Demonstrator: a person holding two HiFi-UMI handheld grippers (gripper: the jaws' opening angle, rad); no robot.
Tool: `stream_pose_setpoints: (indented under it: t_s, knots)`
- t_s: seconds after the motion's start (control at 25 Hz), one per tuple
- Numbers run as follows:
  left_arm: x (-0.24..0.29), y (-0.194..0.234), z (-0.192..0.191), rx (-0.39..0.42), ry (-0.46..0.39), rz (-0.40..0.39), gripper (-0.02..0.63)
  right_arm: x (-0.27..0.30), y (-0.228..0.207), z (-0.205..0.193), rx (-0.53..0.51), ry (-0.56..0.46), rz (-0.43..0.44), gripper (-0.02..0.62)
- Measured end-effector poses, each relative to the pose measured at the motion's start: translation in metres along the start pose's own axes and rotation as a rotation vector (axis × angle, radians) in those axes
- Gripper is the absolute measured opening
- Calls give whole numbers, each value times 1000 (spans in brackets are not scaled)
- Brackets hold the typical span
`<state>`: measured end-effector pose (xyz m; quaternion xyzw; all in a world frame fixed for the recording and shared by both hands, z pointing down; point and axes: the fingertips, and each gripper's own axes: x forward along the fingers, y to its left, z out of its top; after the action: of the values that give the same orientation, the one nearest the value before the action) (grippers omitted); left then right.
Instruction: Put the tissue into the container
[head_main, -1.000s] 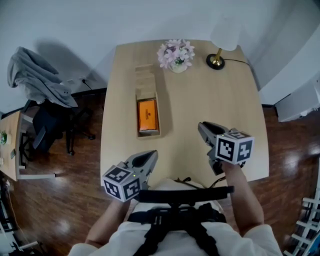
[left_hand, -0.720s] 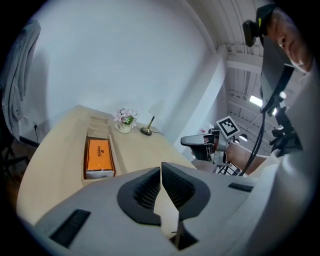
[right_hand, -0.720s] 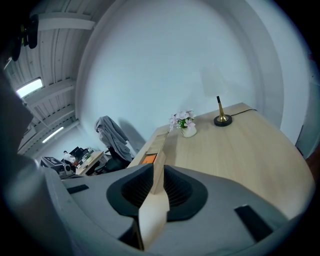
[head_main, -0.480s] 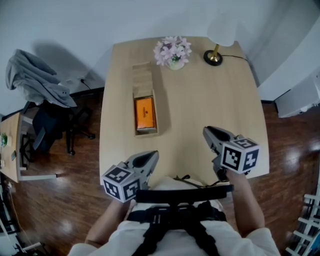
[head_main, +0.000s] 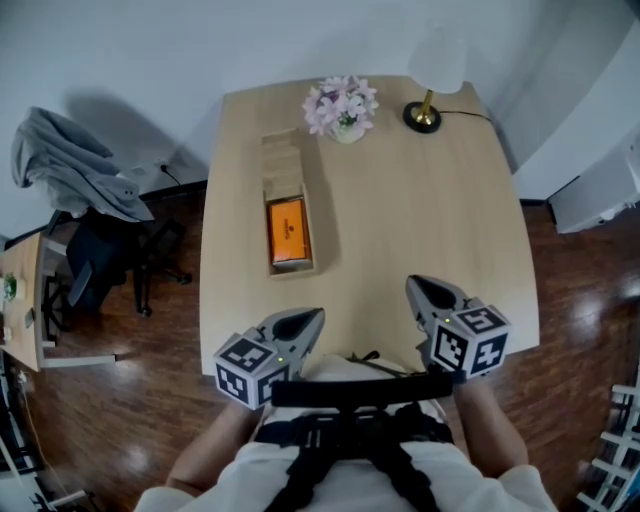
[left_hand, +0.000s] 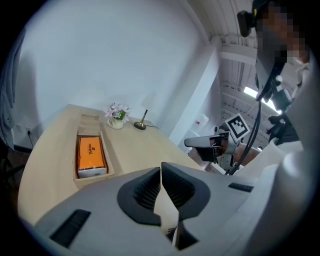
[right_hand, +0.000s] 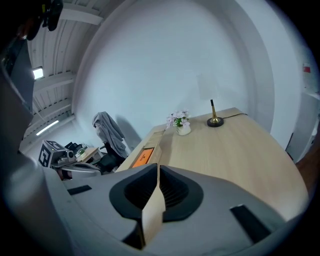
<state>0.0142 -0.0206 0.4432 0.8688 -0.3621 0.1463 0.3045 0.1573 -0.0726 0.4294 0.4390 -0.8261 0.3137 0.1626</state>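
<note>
An orange tissue pack (head_main: 288, 230) lies in the near compartment of a long wooden container (head_main: 283, 155) on the left half of the table. It also shows in the left gripper view, the pack (left_hand: 91, 154) inside the container (left_hand: 88, 120). My left gripper (head_main: 312, 318) hovers at the table's near edge, short of the container, jaws shut and empty (left_hand: 161, 167). My right gripper (head_main: 415, 285) is over the near right part of the table, shut with nothing between its jaws (right_hand: 158, 167). The pack (right_hand: 142, 156) is far ahead to its left.
A vase of pink flowers (head_main: 341, 107) and a lamp with a brass base (head_main: 423, 117) stand at the table's far edge. A chair draped with grey cloth (head_main: 70, 170) is left of the table (head_main: 420, 200). A white cabinet (head_main: 590, 200) stands at the right.
The right gripper has drawn back toward the table's near edge. The left gripper has barely shifted. The tissue pack stays in the container.
</note>
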Motion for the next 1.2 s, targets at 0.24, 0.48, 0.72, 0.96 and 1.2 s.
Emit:
stream_pose_setpoints:
  t_s: [0.24, 0.48, 0.72, 0.96, 1.2]
  knots:
    - [-6, 4, 5, 16, -17, 15, 2, -6, 4, -11, 10, 7, -13, 0]
    - [-19, 10, 1, -42, -24, 19, 2, -10, 8, -23, 12, 27, -11, 0]
    - [-18, 2, -6, -29, 9, -16, 2, -6, 17, -25, -9, 35, 12, 0]
    - [-15, -4, -6, -9, 33, -24, 2, -7, 18, -25, -17, 33, 13, 0]
    - [-13, -4, -7, -5, 37, -27, 2, -7, 18, -26, -21, 33, 16, 0]
